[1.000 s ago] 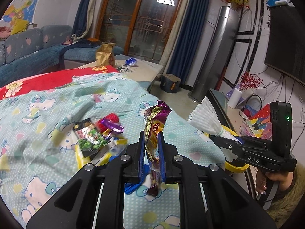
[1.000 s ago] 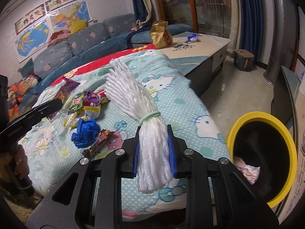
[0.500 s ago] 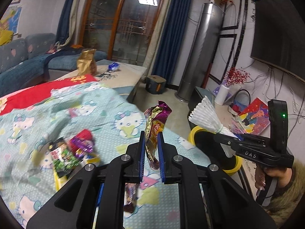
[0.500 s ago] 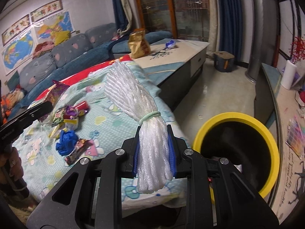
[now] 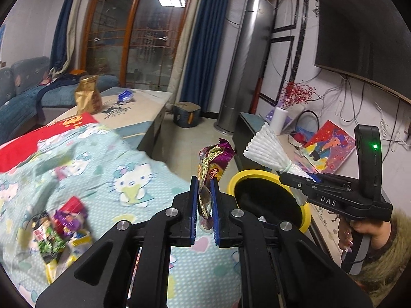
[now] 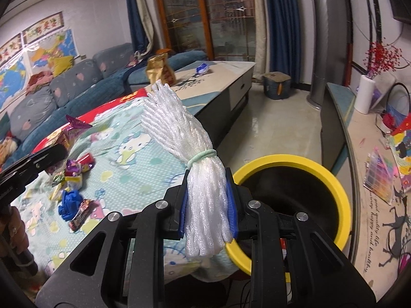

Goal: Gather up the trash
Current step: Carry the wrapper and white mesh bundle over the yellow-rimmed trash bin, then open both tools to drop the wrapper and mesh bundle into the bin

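Here the left claw (image 5: pixel 204 200) pinches a purple wrapper (image 5: pixel 214 164), the right claw (image 6: pixel 207 205) a white foam bundle (image 6: pixel 195 164), beside the yellow bin (image 6: pixel 331 179).

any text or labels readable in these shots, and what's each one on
"DAS": white letters on the side of the right gripper, seen from the left wrist camera.
"good quality life": cursive script along the cabinet top by the yellow bin; only roughly legible.
Wall banner above the maps: Chinese characters, too blurred to read.
Purple wrapper in the left gripper and the gold bag: print too small to read.
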`<action>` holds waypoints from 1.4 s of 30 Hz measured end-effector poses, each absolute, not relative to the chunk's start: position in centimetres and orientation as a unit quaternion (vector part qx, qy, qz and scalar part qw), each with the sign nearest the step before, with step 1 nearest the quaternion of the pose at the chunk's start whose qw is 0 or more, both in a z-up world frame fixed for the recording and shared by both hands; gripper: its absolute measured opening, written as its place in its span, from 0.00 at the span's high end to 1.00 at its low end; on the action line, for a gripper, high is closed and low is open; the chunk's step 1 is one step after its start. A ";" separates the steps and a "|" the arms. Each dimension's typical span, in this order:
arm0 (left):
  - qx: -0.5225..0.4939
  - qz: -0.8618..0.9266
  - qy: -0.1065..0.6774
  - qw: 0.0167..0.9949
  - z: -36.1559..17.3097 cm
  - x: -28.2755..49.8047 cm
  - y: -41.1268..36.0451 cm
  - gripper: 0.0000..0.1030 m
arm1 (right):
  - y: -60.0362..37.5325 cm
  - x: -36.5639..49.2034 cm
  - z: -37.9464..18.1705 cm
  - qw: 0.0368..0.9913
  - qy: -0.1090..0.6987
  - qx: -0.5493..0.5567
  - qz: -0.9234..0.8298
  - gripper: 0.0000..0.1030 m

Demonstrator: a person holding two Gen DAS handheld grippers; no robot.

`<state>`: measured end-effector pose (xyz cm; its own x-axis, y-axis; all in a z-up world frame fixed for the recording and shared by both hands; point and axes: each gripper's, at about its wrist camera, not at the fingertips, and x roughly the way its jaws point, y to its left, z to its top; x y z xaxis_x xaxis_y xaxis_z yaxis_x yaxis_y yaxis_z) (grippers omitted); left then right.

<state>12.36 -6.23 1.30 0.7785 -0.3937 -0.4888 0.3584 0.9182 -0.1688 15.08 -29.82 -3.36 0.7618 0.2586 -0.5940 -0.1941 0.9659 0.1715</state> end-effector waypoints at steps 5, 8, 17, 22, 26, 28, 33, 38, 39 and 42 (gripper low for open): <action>-0.021 -0.218 0.264 0.939 1.5 13.0 -8.4 0.91 | -31.7 15.3 -3.1 0.942 0.315 0.058 0.097 0.82; -0.014 -0.230 0.263 0.937 1.6 13.3 -9.7 0.91 | -32.9 15.3 -3.0 0.944 0.312 0.063 0.083 0.82; 0.003 -0.255 0.269 0.929 1.3 13.9 -13.0 0.91 | -35.7 16.2 -3.8 0.944 0.318 0.077 0.039 0.82; 0.013 -0.269 0.277 0.922 0.7 14.4 -14.8 0.91 | -37.2 16.4 -4.6 0.941 0.327 0.088 0.017 0.82; 0.017 -0.278 0.286 0.917 0.0 14.8 -15.9 0.91 | -38.2 16.6 -4.9 0.940 0.329 0.093 0.004 0.82; 0.019 -0.283 0.290 0.914 -0.3 15.1 -16.3 0.91 | -38.7 16.7 -5.2 0.939 0.331 0.095 -0.003 0.82; 0.028 -0.294 0.298 0.908 -1.1 15.5 -17.5 0.91 | -39.9 16.9 -6.0 0.935 0.339 0.103 -0.020 0.82; 0.039 -0.305 0.308 0.901 -2.1 15.9 -19.0 0.91 | -40.9 17.1 -6.8 0.931 0.346 0.113 -0.033 0.82; 0.042 -0.308 0.310 0.899 -2.3 15.9 -19.4 0.91 | -41.2 17.1 -7.1 0.929 0.349 0.117 -0.035 0.82; 0.045 -0.314 0.313 0.895 -2.8 16.1 -20.2 0.91 | -41.9 17.4 -7.7 0.925 0.356 0.124 -0.041 0.82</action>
